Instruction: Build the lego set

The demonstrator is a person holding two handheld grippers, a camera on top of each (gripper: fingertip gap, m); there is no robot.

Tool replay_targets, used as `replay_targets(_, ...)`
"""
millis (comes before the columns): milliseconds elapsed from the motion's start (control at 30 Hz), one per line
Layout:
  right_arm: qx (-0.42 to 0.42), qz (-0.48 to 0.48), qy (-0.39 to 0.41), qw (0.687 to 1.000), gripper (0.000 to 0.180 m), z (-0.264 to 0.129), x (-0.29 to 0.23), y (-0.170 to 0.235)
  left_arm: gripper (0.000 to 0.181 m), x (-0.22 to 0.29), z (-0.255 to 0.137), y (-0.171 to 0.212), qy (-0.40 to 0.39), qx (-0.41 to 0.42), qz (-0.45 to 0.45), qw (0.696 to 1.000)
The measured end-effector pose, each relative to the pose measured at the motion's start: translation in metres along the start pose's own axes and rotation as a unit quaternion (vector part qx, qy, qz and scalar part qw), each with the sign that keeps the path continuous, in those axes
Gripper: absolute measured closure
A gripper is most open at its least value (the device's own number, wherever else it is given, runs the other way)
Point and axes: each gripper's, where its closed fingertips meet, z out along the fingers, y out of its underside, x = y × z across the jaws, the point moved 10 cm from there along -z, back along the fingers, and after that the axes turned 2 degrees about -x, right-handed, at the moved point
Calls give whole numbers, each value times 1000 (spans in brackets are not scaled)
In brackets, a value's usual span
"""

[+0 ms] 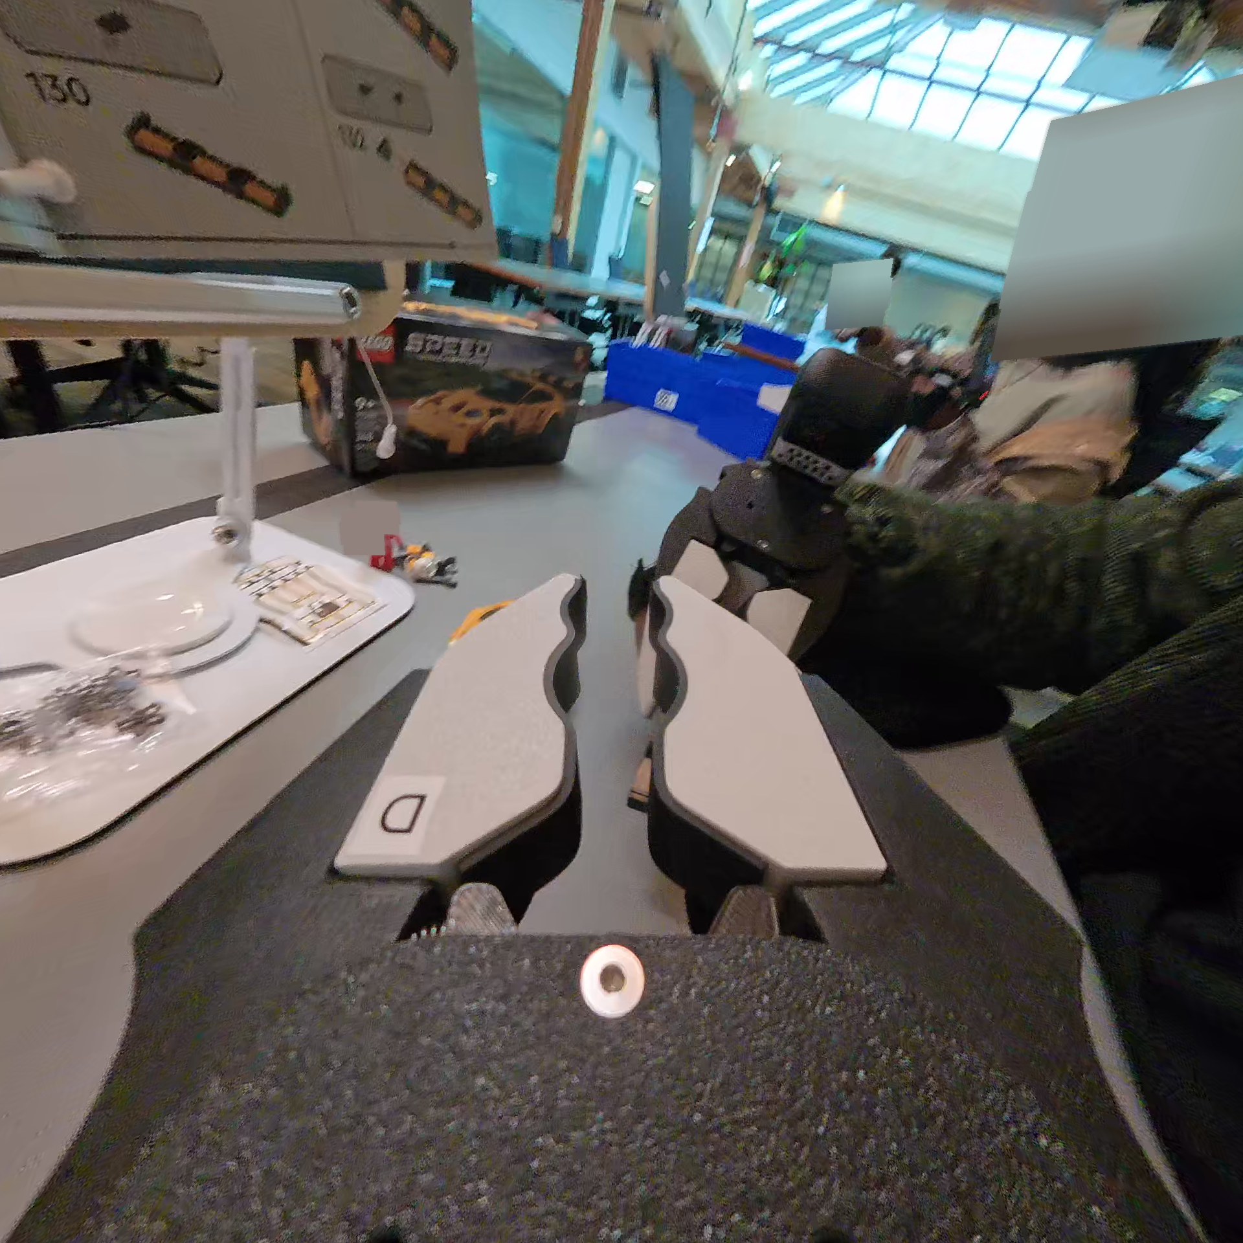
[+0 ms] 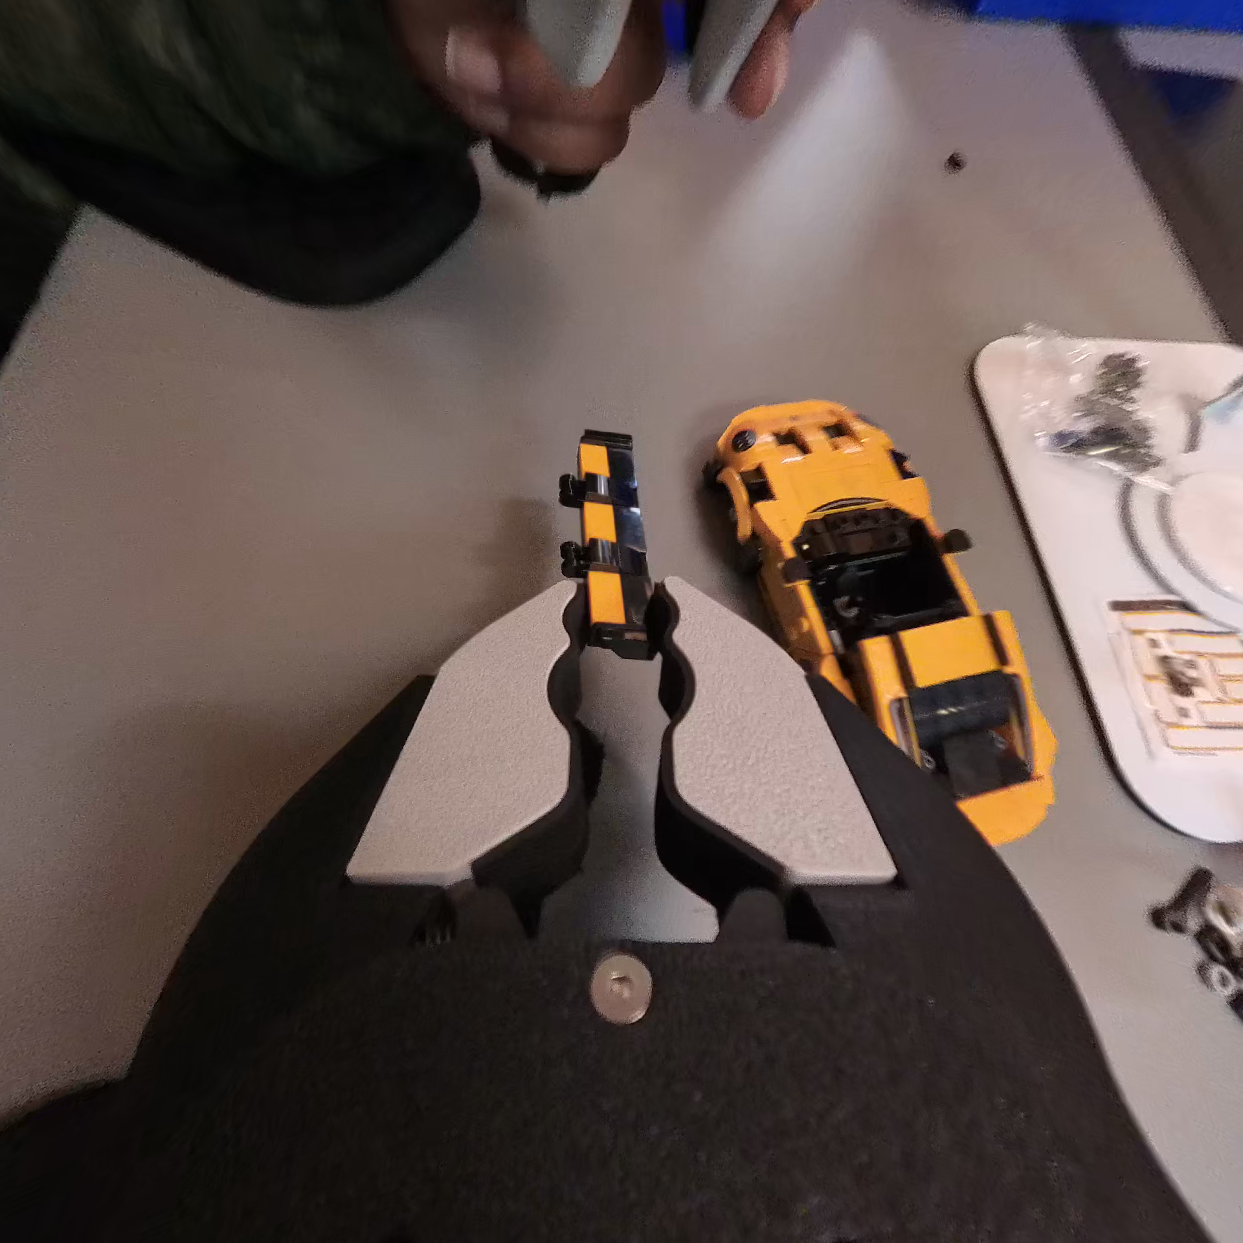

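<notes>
Grey matte tabletop (image 2: 269,538), glass-roofed hall behind.
My right gripper (image 2: 617,609) clamps orange-black brick strip (image 2: 609,531); left gripper (image 1: 609,588) fingers apart; printed black set box (image 1: 457,397).

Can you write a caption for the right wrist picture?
Right gripper pinches a yellow-and-black roof strip beside the roofless yellow car.

Roof strip (image 2: 611,538) left of car (image 2: 874,605), tray (image 2: 1049,605) right of car, all on table (image 2: 336,538)
</notes>
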Motion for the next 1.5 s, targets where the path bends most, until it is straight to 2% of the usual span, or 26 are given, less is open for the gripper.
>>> replay_targets(67, -35, -2, -5, 999, 161, 11, -1, 0, 163, -1, 0, 3, -16, -19, 16, 1000)
replay_targets(233, -101, -29, -1, 994, 161, 25, -8, 2, 163, -3, 0, 4, -5, -17, -8, 1000)
replay_targets(400, -113, -30, 5, 993, 161, 27, -9, 4, 163, -5, 2, 7, -16, -43, 0, 999)
replay_targets(467, -115, -28, 10, 993, 155, 26, -8, 4, 163, -5, 3, 9, -21, -54, 5, 998)
replay_targets(733, -104, -6, 7, 995, 151, 10, -8, 6, 161, -2, 9, 15, -23, -107, 27, 994)
replay_targets(833, -101, 1, 5, 995, 151, 10, -10, 7, 161, -1, 11, 23, -12, -179, 55, 982)
replay_targets(933, -117, -2, 10, 993, 152, 17, -11, 8, 161, 4, 12, 37, 18, -274, 84, 958)
replay_targets(1100, -124, -1, 2, 992, 153, 22, -12, 7, 149, 11, 22, 61, 28, -370, 119, 921)
replay_targets(1300, -117, -2, 5, 993, 153, 24, -13, 5, 147, 13, 32, 75, 19, -402, 143, 904)
replay_targets(1500, -122, -13, 3, 992, 157, 25, -18, 4, 162, 20, 36, 76, 27, -402, 162, 901)
